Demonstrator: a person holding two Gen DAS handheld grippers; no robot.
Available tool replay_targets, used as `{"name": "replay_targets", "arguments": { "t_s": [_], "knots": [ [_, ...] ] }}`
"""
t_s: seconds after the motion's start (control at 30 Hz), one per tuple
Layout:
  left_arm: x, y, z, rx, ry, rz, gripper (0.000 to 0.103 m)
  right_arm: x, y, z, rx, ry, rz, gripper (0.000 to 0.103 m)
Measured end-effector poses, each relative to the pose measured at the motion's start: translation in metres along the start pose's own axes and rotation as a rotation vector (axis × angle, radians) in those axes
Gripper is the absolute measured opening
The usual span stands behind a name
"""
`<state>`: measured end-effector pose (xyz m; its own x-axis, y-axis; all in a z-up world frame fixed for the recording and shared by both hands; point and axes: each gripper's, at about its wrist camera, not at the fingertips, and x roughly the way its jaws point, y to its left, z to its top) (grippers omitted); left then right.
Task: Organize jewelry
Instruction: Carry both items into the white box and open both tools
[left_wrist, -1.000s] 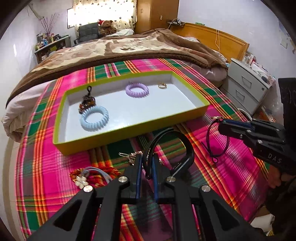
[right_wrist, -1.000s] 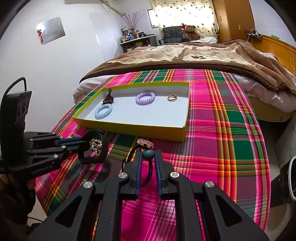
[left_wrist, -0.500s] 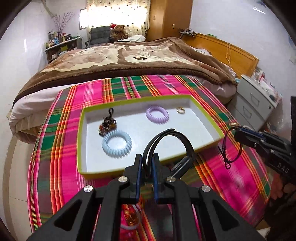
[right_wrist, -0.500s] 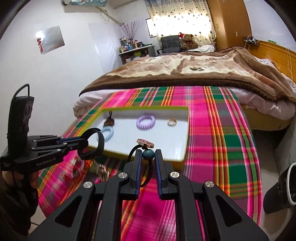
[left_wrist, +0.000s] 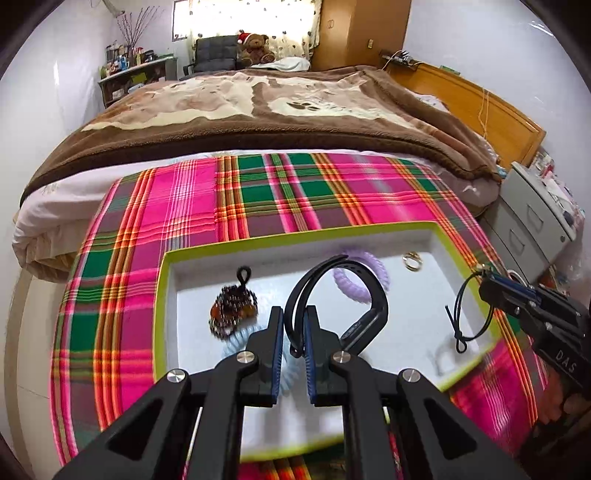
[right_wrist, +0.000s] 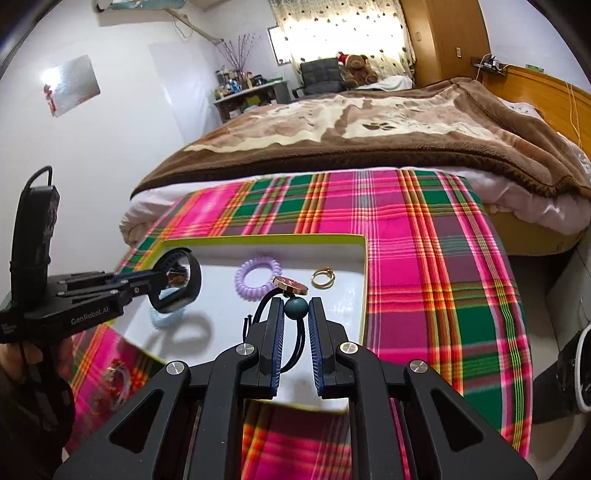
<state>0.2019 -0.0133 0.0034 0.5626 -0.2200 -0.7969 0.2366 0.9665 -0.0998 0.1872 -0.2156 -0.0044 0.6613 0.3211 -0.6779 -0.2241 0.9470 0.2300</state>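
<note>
My left gripper (left_wrist: 294, 325) is shut on a black wristband (left_wrist: 369, 295) and holds it above the white tray with a lime rim (left_wrist: 162, 295). My right gripper (right_wrist: 295, 314) is shut on a dark cord hair tie with a teal bead and a gold disc (right_wrist: 295, 306), also above the tray (right_wrist: 364, 280). In the tray lie a purple coil tie (right_wrist: 256, 277), a gold ring (right_wrist: 322, 277), a pale blue coil tie (left_wrist: 236, 341) and a beaded brown piece (left_wrist: 232, 314). The right gripper with its cord (left_wrist: 476, 310) shows at the right of the left wrist view.
The tray sits on a pink and green plaid cloth (left_wrist: 258, 199) on a bed with a brown blanket (left_wrist: 258, 110). Loose jewelry (right_wrist: 110, 380) lies on the cloth left of the tray. A grey drawer unit (left_wrist: 535, 221) stands at the right.
Both grippers have risen and moved forward over the tray, each still holding its piece. The loose jewelry on the cloth has dropped out of the left wrist view.
</note>
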Motion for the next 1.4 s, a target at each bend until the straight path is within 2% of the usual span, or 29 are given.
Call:
{"name": "replay_targets", "arguments": {
  "t_s": [0.2,0.47,0.87,1.17,1.4],
  "knots": [
    [0.025,0.008,0.008,-0.042,0.042,-0.022,0.011,0.023,-0.009,0.003,0.02,0.041,-0.006,0.014],
    [0.044,0.011,0.011,-0.04,0.089,-0.012,0.011,0.04,-0.01,0.003,-0.009,0.085,-0.042,0.014],
    [0.045,0.013,0.012,-0.049,0.087,-0.02,0.012,0.049,0.001,0.0,-0.103,0.111,-0.125,0.014],
    [0.044,0.014,0.014,-0.066,0.087,-0.03,0.012,0.051,0.004,-0.001,-0.131,0.115,-0.147,0.014],
    [0.04,0.014,0.014,-0.071,0.077,-0.039,0.018,0.05,0.005,-0.001,-0.125,0.111,-0.15,0.019]
  ]
}}
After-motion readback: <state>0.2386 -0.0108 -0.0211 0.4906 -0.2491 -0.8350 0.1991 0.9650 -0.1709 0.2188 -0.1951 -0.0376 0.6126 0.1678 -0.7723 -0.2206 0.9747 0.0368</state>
